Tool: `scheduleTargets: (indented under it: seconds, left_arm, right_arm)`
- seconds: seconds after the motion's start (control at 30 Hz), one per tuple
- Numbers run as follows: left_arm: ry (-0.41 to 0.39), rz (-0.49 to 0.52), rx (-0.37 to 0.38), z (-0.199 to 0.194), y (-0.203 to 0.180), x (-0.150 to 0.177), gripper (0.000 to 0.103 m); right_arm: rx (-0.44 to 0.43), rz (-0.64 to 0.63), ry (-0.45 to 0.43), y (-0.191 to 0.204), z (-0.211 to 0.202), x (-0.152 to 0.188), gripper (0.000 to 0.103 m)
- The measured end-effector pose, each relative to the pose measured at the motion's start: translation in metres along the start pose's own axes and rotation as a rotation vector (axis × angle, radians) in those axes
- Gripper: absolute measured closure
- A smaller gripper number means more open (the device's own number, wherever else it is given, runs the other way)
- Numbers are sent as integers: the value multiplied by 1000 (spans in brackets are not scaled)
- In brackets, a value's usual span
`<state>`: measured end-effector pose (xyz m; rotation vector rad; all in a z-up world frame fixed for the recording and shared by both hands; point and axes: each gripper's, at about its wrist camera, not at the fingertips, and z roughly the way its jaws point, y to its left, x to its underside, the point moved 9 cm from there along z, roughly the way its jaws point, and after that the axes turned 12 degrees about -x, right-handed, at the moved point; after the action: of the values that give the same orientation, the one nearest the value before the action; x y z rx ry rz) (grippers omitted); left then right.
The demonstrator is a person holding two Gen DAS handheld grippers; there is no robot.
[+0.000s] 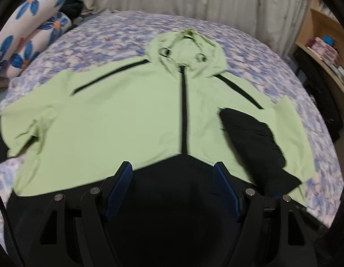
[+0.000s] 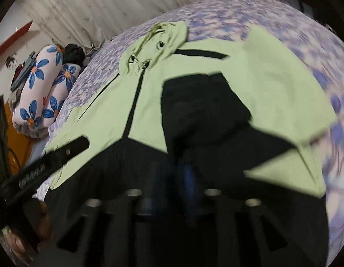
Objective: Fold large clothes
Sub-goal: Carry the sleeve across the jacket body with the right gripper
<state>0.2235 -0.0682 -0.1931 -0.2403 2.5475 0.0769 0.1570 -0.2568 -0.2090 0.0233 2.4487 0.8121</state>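
Jacket (image 1: 127,111) face up, zipped, mid bed (image 1: 249,51); right sleeve (image 1: 249,138) already folded across chest, left sleeve, hem fold pending; left gripper (image 1: 173,166) wide open above hem, empty; right gripper (image 2: 172,178) blurred, opening unclear

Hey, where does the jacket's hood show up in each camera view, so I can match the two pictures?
Left wrist view: the hood sits at upper centre, at the top of the black zipper.
Right wrist view: the hood is at upper left of centre, tilted, again above the zipper.
Shared landmark: the blue-flowered pillows, far left in both views.
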Motion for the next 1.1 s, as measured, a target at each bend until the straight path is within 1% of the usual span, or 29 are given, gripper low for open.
scheduleTargets:
  seconds: [0.07, 0.17, 0.23, 0.37, 0.53, 0.63, 0.7, 0.77, 0.8, 0.83, 0.87, 0.9, 0.93, 0.97, 1.0, 1.03, 1.07, 1.1]
  left_arm:
    - [4, 16, 38, 0, -14, 0, 29]
    - [3, 51, 61, -2, -34, 1, 29]
    - [-3, 90, 76, -4, -47, 3, 29]
    - [4, 212, 94, -4, -83, 12, 28]
    - [35, 325, 111, 4, -125, 25, 28]
    - [28, 415, 68, 13, -148, 29, 27]
    - [27, 454, 37, 22, -159, 31, 27]
    - [21, 483, -25, 32, -165, 30, 27]
    - [1, 494, -55, 35, -168, 27, 27]
    - [-25, 504, -73, 36, -170, 23, 32]
    - [-54, 516, -87, 35, -173, 19, 43]
    - [-71, 532, -98, 34, -176, 15, 80]
    - [-72, 535, -100, 32, -176, 10, 94]
    - [-79, 515, -88, 28, -174, 3, 94]
    - [-106, 481, -67, 20, -169, -9, 94]
    - [-141, 456, -64, 12, -162, -21, 94]
    - [-193, 418, -72, 0, -151, -38, 94]
    - [-222, 384, -75, -6, -141, -49, 94]
  right_arm:
    - [9, -11, -13, -4, -10, 4, 54]
    - [5, -8, -50, -7, -27, 5, 54]
    - [31, 3, -75, -15, -38, 5, 54]
    - [81, 34, -99, -34, -49, 6, 54]
    - [142, 47, -116, -61, -56, 11, 54]
    - [124, 85, -115, -74, -54, 19, 54]
    - [112, 95, -126, -77, -53, 22, 54]
    - [111, 88, -134, -79, -53, 24, 54]
    - [116, 84, -135, -79, -52, 24, 54]
    - [123, 78, -134, -79, -51, 25, 54]
    - [127, 73, -131, -79, -49, 24, 54]
    - [130, 71, -129, -80, -48, 24, 53]
    - [130, 70, -128, -80, -48, 24, 53]
    - [130, 70, -129, -80, -48, 25, 53]
    - [129, 69, -132, -80, -48, 25, 53]
    - [130, 69, -134, -80, -47, 25, 53]
    - [130, 68, -136, -80, -47, 25, 53]
    - [134, 64, -138, -80, -47, 25, 53]
